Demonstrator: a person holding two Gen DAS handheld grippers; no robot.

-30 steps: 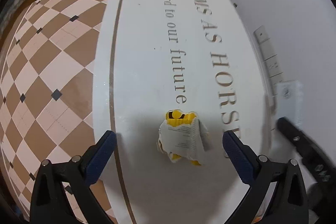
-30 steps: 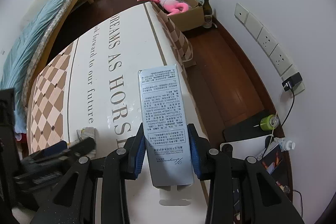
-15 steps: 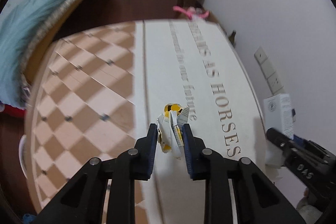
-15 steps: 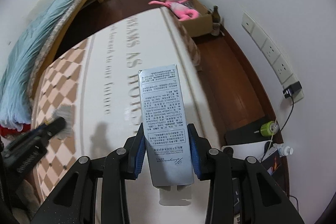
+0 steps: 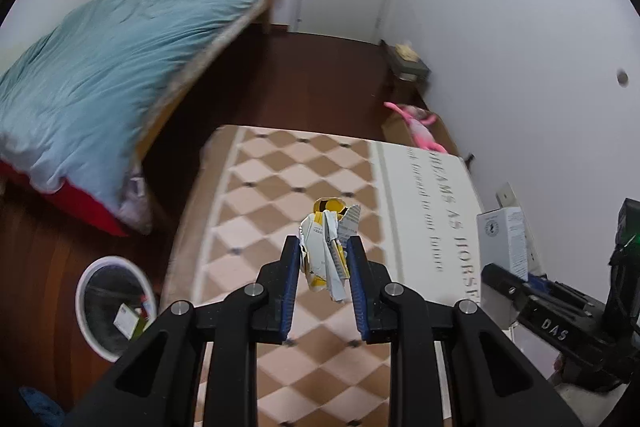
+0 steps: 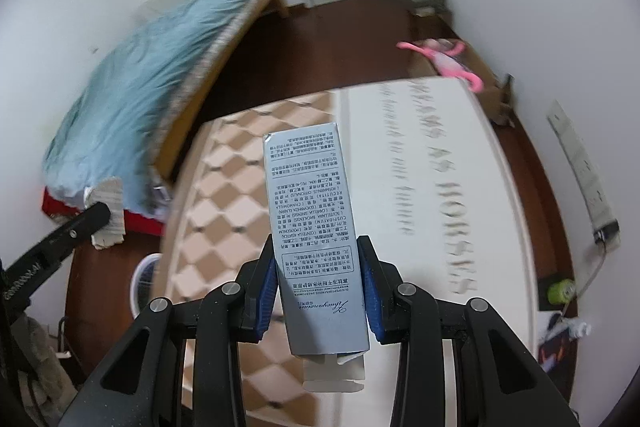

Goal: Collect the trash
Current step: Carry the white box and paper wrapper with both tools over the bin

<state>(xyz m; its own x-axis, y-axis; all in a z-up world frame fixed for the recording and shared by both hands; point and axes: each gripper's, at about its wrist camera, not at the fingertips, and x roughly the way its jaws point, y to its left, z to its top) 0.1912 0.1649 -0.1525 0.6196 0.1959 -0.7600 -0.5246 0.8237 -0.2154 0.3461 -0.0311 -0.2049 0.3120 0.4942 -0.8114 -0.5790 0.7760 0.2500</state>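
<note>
My left gripper (image 5: 323, 247) is shut on a crumpled yellow-and-white paper wrapper (image 5: 326, 247), held in the air above the checked tablecloth (image 5: 288, 179). In the right wrist view my right gripper (image 6: 319, 247) is shut on a tall silver carton (image 6: 310, 223) printed with small text, also lifted off the table. That carton (image 5: 502, 241) shows at the right edge of the left wrist view, and the wrapper (image 6: 108, 211) appears at the left of the right wrist view. A white round trash bin (image 5: 110, 307) with a dark liner and some litter stands on the floor, lower left of the table.
A bed with a blue quilt (image 5: 100, 67) fills the left side, across dark wood floor (image 5: 300, 79). A cardboard box with a pink toy (image 5: 418, 127) sits beyond the table by the white wall. A green roll (image 6: 560, 290) and cables lie on the floor at right.
My left gripper shut on the wrapper and lifted it off the table. Both grippers rose and swung left; the bed and the bin came into view. The carton stays gripped.
</note>
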